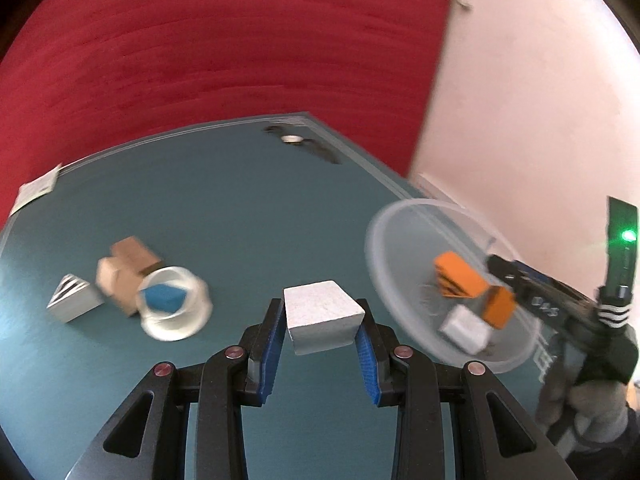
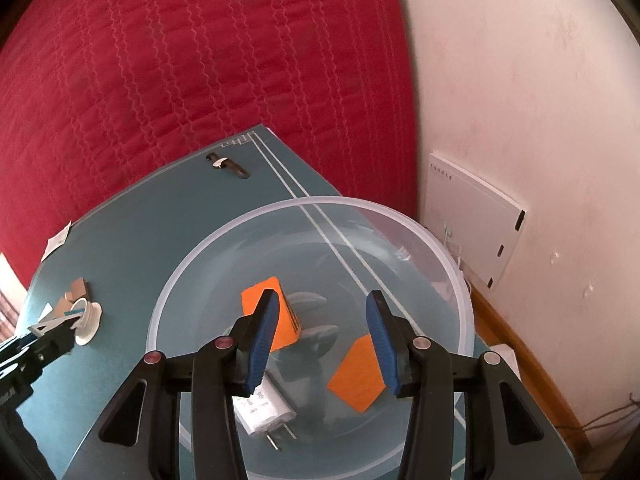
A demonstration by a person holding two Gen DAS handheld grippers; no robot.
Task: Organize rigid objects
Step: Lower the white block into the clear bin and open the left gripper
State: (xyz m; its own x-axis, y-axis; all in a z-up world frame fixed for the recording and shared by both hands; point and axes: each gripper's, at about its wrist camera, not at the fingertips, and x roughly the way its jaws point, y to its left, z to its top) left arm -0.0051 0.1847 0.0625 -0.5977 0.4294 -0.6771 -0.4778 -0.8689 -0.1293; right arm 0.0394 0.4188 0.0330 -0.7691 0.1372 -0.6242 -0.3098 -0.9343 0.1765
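white stone-like block [image 1: 322, 314] sits pinched between the blue pads [image 1: 272, 344] of your left gripper [image 1: 320, 332], lower centre of the left wrist view, lifted clear of the teal mat [image 1: 240, 208]. you clamp it across its side faces, so it likely stays level for a drop.

clear plastic bowl [image 1: 400, 216] at right of that frame is the collection spot: it already holds two orange blocks [image 1: 460, 276] and a white charger plug [image 1: 466, 326]. judging by that, the white block goes there next.

your right gripper [image 2: 322, 332] hangs over the bowl [image 2: 280, 208] in the right wrist view, jaws apart with nothing between them; the orange pieces [image 2: 354, 376] and plug [image 2: 260, 408] lie below it on the bowl floor. its spot over the bowl may crowd the drop, so watch for a clash.

left side of the left wrist frame: a striped wedge [image 1: 72, 298], tan cardboard boxes [image 1: 128, 268] and a tipped white cup [image 1: 174, 308] with something blue inside, touching in a cluster, still unsorted. a small dark item [image 1: 304, 144] lies at the mat's far edge, too blurred to name.
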